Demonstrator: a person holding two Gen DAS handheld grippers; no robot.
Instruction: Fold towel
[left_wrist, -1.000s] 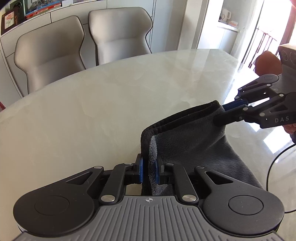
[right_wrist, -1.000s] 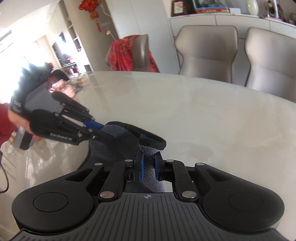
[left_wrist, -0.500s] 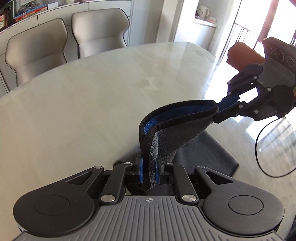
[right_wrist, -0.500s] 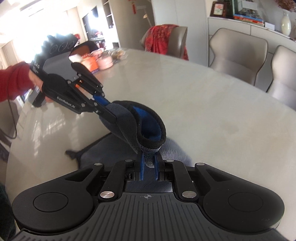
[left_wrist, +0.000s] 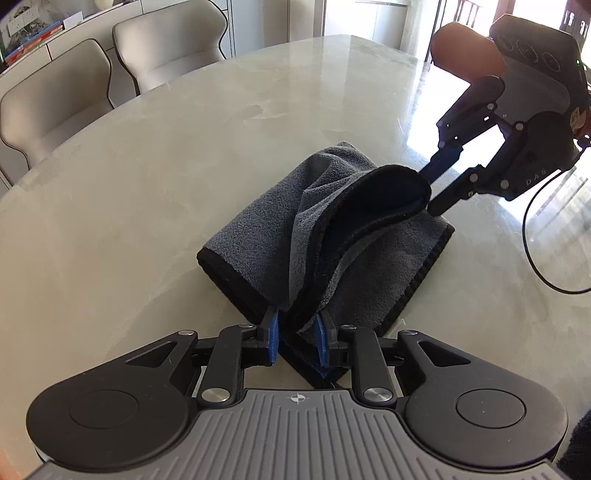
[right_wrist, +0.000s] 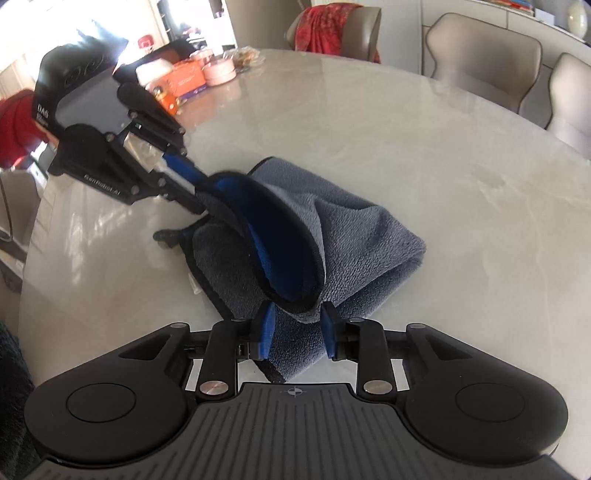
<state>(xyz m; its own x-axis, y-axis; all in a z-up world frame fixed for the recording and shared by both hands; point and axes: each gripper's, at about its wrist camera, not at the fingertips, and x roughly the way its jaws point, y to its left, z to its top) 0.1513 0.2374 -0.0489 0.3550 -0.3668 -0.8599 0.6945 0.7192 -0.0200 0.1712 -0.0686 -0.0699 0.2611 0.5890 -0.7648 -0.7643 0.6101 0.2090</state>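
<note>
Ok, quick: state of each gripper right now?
Left gripper: open, with the towel edge loose between the jaws.
Right gripper: open, with the towel edge between the jaws, not clamped.

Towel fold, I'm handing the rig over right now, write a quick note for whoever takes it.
Left gripper: jaws parted, the towel edge loose between them.
Right gripper: also parted around its end of that edge.
Towel: grey, on the marble table, folded over, top edge arched above the lower layer.
Done: fold carried across, grip released.
Left: likely back both grippers out, flatten the raised edge, and fold again if wanted.
</note>
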